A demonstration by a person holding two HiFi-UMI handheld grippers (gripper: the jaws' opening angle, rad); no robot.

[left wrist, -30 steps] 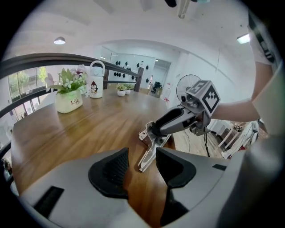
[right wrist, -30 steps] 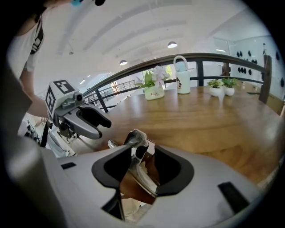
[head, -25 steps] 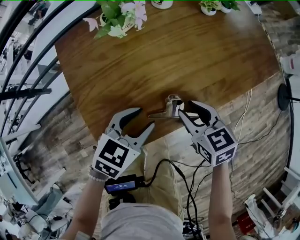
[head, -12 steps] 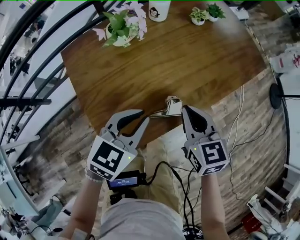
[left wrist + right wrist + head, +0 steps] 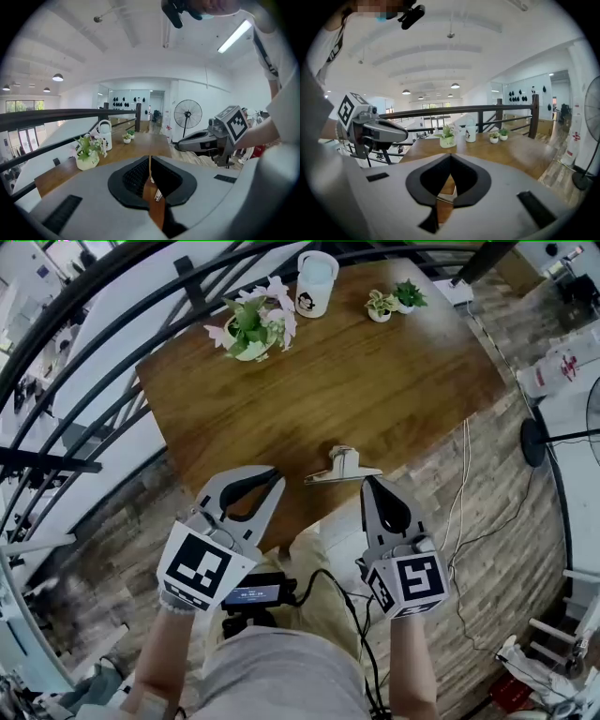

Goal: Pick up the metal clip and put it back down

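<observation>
At the tabletop's (image 5: 375, 381) near edge lies the clip (image 5: 342, 467), at 1 o'clock from the left hand-held gripper (image 5: 273, 476) and 11 o'clock from the right hand-held gripper (image 5: 367, 483). Both are closed, empty and clear of it. It looks light, stiff and slick; pinch its raised handle squarely.

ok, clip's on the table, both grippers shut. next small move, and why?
Probably open the right gripper: its jaws are together and empty, just short of the metal clip, which lies free near the front edge of the table. Its tip sits nearer the clip than the left gripper, also shut. Shut jaws cannot take it.
</observation>
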